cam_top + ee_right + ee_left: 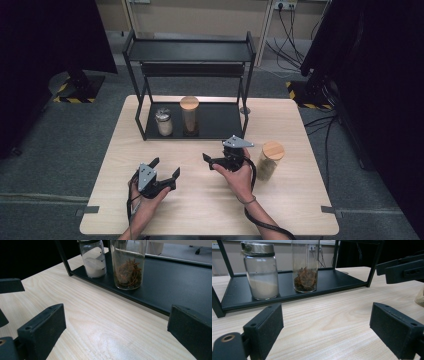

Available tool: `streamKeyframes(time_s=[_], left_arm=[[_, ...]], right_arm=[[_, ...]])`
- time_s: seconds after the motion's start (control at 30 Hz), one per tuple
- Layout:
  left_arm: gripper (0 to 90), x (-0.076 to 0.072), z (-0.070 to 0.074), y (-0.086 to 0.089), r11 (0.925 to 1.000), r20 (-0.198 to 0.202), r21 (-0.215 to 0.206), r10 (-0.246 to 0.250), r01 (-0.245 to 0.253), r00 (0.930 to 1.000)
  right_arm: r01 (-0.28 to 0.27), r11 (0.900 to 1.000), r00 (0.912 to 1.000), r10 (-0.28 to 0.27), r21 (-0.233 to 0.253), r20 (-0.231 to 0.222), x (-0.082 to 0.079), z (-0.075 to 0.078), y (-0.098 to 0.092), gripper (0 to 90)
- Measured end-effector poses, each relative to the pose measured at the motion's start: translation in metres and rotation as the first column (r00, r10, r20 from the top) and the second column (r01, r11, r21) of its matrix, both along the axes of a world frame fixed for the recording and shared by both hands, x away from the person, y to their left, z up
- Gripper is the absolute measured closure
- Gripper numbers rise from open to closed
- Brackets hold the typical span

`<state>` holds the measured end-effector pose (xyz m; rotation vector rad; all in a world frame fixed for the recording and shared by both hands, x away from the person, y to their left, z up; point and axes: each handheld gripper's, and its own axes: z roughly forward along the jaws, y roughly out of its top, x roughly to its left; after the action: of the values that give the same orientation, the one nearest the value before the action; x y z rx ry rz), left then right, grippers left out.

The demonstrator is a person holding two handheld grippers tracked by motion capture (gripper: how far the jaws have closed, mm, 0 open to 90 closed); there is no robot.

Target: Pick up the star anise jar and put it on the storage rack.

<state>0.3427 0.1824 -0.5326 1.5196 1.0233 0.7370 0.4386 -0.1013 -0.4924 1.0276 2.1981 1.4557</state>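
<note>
A short metal-lidded jar of white powder (164,122) (261,272) (94,260) and a tall wooden-lidded jar of brown dried stuff (189,116) (305,267) (129,265) stand on the bottom shelf of a black rack (220,122). A third wooden-lidded jar (270,160) stands on the table to the right of my right gripper (217,152). This gripper is open and holds nothing (117,330). My left gripper (165,167) (329,327) is open over bare table, aimed at the rack.
The rack's upper shelf (187,50) is bare, and its posts (140,112) stand at the corners. The light wooden table (200,210) has free room in front. Dark curtains, stands and cables surround the table on the floor.
</note>
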Motion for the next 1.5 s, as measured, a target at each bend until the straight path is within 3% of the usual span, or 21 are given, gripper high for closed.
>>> streamKeyframes(time_s=[1.5], left_arm=[[11.1,0.0,0.0,0.0,1.0,0.0,0.0,0.001,-0.001,1.0]], right_arm=[[-0.015,0.999,0.9998,0.014,-0.03,-0.016,-0.04,-0.012,-0.019,2.0]])
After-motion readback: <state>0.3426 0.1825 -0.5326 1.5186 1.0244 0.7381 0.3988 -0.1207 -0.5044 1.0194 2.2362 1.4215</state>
